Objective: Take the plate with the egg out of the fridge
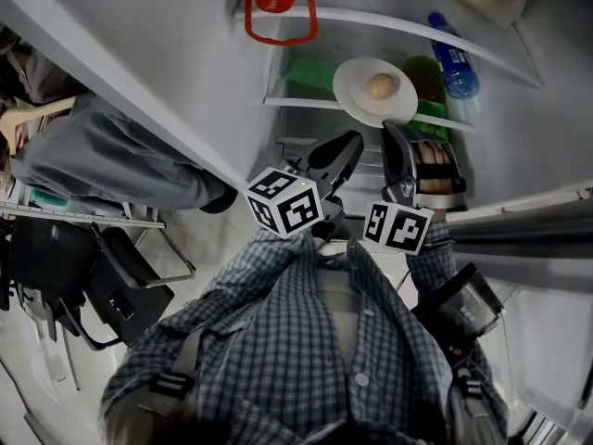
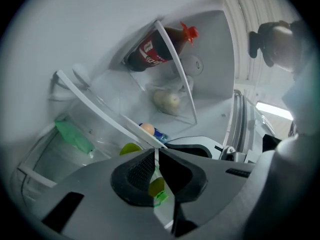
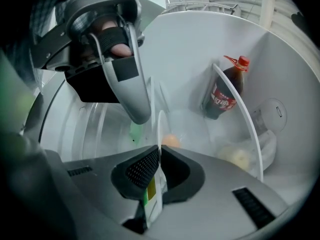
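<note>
The white plate (image 1: pixel 354 83) bearing an egg (image 1: pixel 381 86) is at the front edge of the fridge shelf (image 1: pixel 296 103). The left gripper (image 1: pixel 354 141) and right gripper (image 1: pixel 394 129) each pinch its near rim.

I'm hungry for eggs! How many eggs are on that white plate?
1. The egg sits near the middle of the white plate, inside the open fridge. Nothing on the plate could hide another one.

Red-capped cola bottle (image 3: pixel 222 98), blue bottle (image 1: pixel 454 63)
</note>
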### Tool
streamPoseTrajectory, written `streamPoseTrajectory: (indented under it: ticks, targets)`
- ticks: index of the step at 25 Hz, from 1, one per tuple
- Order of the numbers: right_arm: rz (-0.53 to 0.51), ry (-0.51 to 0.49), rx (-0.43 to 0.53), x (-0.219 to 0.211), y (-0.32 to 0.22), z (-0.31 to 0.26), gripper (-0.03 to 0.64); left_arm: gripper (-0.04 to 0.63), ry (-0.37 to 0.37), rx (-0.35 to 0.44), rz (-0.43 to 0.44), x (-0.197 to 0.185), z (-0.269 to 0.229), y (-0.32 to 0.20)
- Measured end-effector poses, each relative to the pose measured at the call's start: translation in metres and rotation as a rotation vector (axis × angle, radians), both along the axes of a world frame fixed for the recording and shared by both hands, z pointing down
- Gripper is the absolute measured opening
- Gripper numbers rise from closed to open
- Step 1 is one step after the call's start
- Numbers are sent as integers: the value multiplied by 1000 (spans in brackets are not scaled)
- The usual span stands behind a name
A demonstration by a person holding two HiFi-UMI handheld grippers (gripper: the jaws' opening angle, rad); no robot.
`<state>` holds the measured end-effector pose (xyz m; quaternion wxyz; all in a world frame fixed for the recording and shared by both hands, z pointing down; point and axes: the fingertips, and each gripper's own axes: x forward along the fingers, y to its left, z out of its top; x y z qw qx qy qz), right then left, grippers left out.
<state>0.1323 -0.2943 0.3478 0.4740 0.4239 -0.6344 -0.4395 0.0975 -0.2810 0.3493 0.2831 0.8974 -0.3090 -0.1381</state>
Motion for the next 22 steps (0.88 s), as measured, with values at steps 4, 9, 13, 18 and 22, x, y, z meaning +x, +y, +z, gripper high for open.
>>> streamPoseTrajectory:
  ticks: [4, 9, 13, 18, 22]
  targets:
    - [6, 10, 4, 1, 4, 0, 21, 12, 65, -54, 59, 6, -1, 1]
    - [13, 9, 6, 4, 9, 0, 21, 71, 181, -109, 77, 7, -5, 3]
    - [20, 14, 8, 6, 14, 0, 21, 77, 273, -140, 82, 8, -11, 2]
    - [29, 26, 12, 11, 21, 0, 20, 77, 415, -224, 82, 10, -13, -4]
    - [40, 33, 17, 17, 24, 0, 21, 77, 517, -286, 81, 12, -12, -12]
